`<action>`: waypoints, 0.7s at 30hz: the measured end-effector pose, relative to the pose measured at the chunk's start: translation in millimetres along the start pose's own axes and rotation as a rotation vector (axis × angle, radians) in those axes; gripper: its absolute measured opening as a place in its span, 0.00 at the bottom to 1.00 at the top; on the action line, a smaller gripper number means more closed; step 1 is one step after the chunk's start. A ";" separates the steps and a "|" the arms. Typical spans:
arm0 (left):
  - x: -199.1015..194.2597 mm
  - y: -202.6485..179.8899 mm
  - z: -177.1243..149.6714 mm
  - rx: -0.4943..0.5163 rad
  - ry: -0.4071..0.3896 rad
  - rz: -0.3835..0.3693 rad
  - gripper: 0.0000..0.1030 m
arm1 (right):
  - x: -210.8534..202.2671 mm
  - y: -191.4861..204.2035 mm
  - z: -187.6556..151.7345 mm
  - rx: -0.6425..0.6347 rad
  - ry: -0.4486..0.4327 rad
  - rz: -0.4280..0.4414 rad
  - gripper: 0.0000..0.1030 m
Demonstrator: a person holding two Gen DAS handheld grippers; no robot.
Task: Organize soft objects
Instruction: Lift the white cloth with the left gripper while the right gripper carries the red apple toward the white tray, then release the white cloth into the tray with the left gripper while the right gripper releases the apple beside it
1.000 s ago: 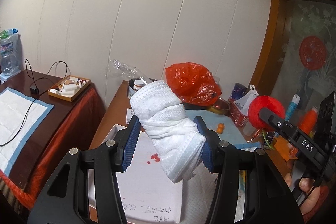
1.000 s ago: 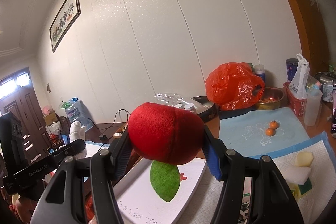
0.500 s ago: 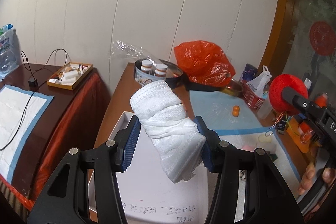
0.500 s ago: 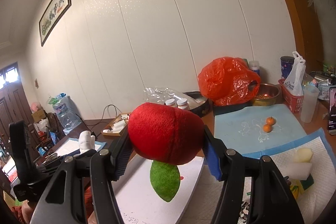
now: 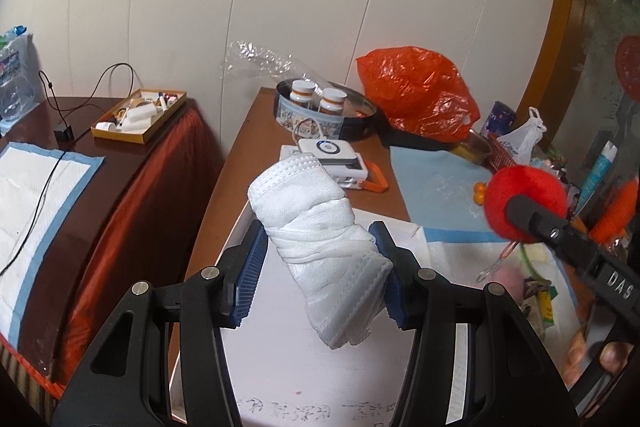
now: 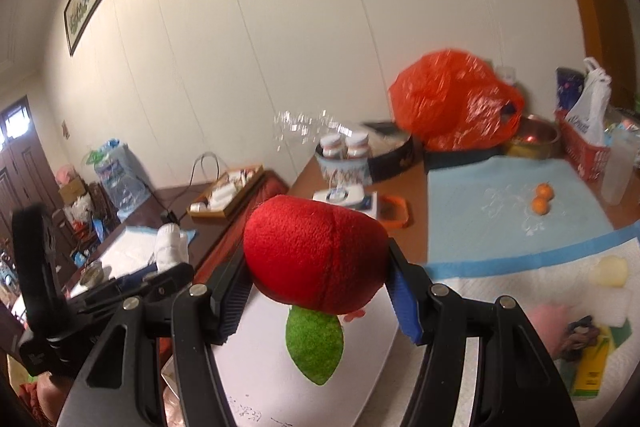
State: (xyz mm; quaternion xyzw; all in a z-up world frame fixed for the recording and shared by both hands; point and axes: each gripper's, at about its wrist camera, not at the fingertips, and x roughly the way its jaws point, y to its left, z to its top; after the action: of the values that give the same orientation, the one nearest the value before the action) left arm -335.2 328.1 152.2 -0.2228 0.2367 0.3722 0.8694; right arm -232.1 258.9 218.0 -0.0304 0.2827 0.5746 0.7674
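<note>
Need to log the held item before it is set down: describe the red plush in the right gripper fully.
The red plush is a rounded, fuzzy fabric toy shaped like a fruit, with a seam across it and a green felt leaf hanging below. The right gripper holds it by both sides above the white tray, not touching it.

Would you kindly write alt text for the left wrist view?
The left gripper clamps a rolled white cloth bundle above a white box on a cluttered wooden table. At right, the right gripper holds a red plush toy; an orange plastic bag sits behind.
</note>
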 end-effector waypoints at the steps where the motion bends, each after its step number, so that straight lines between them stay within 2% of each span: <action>1: 5.7 2.8 -1.3 0.002 0.008 0.012 0.51 | 7.5 0.5 -3.2 0.000 0.022 0.007 0.61; 9: 59.7 20.7 -28.2 -0.010 0.163 0.066 0.54 | 66.7 1.8 -40.1 0.011 0.210 0.029 0.61; 11: 67.6 23.7 -33.5 -0.019 0.184 0.067 0.62 | 76.8 -0.3 -46.6 0.024 0.248 0.036 0.68; 12: 69.6 25.8 -35.3 -0.028 0.181 0.072 0.80 | 81.1 -1.7 -50.3 0.032 0.274 0.044 0.72; 13: 68.9 27.0 -35.3 -0.033 0.167 0.075 0.94 | 82.4 -0.4 -53.5 0.036 0.283 0.043 0.84; 14: 67.1 27.4 -35.4 -0.037 0.149 0.081 1.00 | 82.2 -0.8 -54.8 0.037 0.282 0.039 0.91; 16: 61.9 29.5 -33.3 -0.044 0.110 0.102 1.00 | 78.2 -1.0 -55.0 0.033 0.255 0.022 1.00; 21: 49.8 33.7 -27.4 -0.078 0.079 0.104 1.00 | 65.9 -4.3 -49.9 0.034 0.196 -0.012 1.00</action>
State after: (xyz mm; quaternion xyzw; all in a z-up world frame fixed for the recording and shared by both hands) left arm -336.9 360.7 94.7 -0.2584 0.2676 0.4168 0.8294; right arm -236.2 295.9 144.1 -0.0748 0.3659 0.5595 0.7399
